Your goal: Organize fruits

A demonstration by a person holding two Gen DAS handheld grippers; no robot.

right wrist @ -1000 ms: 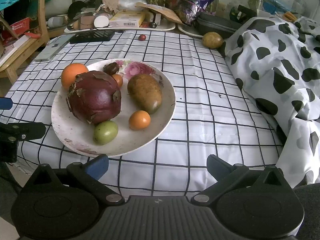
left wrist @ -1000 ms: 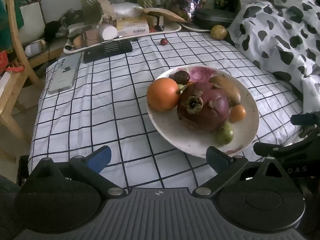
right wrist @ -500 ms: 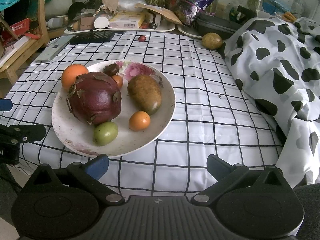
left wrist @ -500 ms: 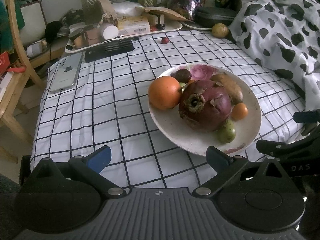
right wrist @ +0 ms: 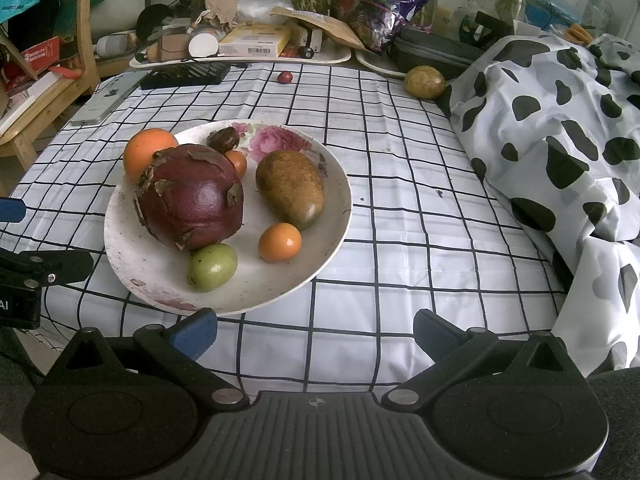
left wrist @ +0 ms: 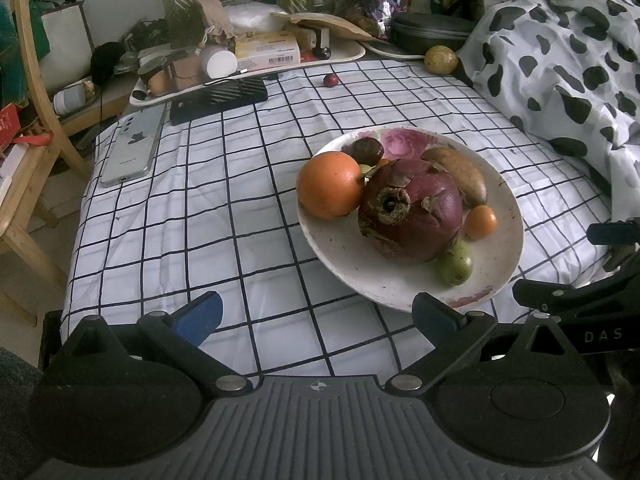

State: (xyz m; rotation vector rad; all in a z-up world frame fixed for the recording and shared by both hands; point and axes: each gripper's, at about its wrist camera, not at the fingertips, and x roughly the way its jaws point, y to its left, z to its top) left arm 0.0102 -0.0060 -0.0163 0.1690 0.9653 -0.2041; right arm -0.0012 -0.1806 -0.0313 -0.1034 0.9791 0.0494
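Observation:
A white floral plate (right wrist: 132,268) (left wrist: 508,208) sits on the checked cloth and holds a big dark red fruit (right wrist: 192,200) (left wrist: 412,208), an orange (left wrist: 330,184) (right wrist: 146,152), a brown oval fruit (right wrist: 290,188), a small orange fruit (right wrist: 279,242), a green fruit (right wrist: 212,266) and a dark small fruit (right wrist: 224,138). A yellow round fruit (right wrist: 424,82) (left wrist: 440,60) and a small red fruit (right wrist: 285,76) (left wrist: 330,79) lie loose at the far edge. My left gripper (left wrist: 316,316) and right gripper (right wrist: 316,330) are open and empty, near the plate's front rim.
A cow-print cloth (right wrist: 560,140) is heaped on the right. A phone (left wrist: 132,148) and a black keyboard-like item (left wrist: 218,98) lie far left. A cluttered tray (right wrist: 240,52) runs along the back. A wooden chair (left wrist: 28,120) stands at left.
Both grippers have drifted slightly; the left view has shifted a little so the plate sits slightly farther right. Nothing was grasped or moved.

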